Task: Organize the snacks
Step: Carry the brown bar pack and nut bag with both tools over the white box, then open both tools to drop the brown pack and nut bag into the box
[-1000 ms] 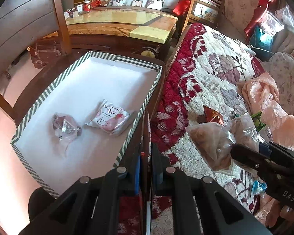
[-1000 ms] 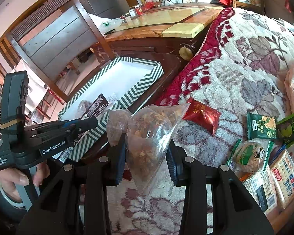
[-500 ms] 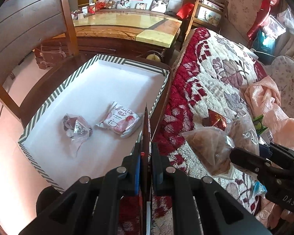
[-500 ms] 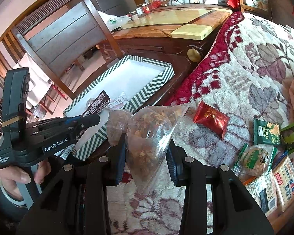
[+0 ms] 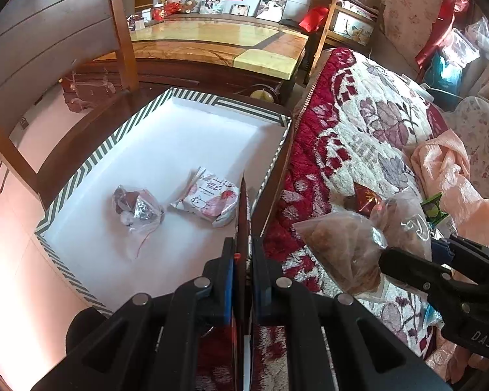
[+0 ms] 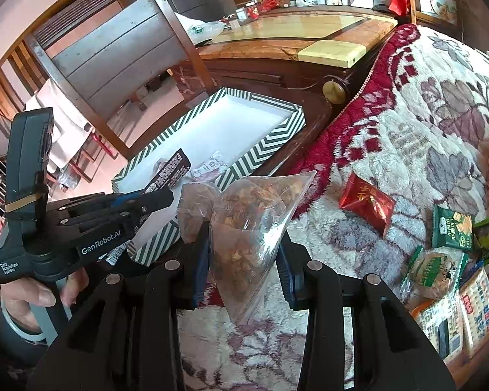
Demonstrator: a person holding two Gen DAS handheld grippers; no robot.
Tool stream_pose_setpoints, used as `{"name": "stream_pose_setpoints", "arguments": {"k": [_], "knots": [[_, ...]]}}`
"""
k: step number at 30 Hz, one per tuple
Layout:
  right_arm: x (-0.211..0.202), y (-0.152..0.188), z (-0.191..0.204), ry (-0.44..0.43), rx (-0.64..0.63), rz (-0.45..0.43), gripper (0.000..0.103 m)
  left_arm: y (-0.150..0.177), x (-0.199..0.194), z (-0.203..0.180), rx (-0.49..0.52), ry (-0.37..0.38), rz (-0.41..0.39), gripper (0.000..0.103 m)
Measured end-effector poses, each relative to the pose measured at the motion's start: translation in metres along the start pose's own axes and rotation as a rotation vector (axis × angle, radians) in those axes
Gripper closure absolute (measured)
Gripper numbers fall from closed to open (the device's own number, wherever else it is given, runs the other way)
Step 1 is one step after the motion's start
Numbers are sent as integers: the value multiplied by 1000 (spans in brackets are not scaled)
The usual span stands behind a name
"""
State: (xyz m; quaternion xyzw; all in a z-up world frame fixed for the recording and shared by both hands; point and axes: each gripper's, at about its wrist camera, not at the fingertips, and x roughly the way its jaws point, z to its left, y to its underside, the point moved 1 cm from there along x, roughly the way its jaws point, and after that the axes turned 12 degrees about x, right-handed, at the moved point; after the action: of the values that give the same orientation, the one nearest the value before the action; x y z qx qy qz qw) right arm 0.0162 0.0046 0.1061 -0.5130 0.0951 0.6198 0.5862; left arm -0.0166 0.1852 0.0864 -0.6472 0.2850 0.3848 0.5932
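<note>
Since the earlier frames, both of your claws had moved forward, toward the striped box, so it filled more of each view, while the packets inside it lay where they were.

Your left claw was closed on a thin, dark flat packet, seen edge-on between the pads. From the right wrist view, that same packet showed a black face with white print and hung above the near end of the box.

Your right claw was clamped on a clear plastic bag of brown snack pieces, its corner pointing down between the fingers. A second, smaller clear bag bulged just to its left, touching it. The bag was held in the air above the blanket's edge, just beside the box.

The box, white inside with a green-and-white striped rim, sat on a dark wooden chair seat beside a bed covered by a red and cream floral blanket. Inside it lay a crumpled clear bag of wrapped sweets and, close beside it, a white and pink packet.

On the blanket lay a red foil packet, a green packet, a biscuit pack and a flat printed packs, clustered near the right edge.
</note>
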Motion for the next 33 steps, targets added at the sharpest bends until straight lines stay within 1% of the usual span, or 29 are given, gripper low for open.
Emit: {"name": "stream_pose_setpoints", "arguments": {"k": [17,25,33], "knots": [[35,-13,41,-18,-85,57,67,13,12,35,-78,-31,28,92],[54,-21,61,-26,-134,84,67,15,15,61,-132,-50,33,92],[82,-36,81,-23,-180,128,67,16,20,88,-185,-77,41,92]]}}
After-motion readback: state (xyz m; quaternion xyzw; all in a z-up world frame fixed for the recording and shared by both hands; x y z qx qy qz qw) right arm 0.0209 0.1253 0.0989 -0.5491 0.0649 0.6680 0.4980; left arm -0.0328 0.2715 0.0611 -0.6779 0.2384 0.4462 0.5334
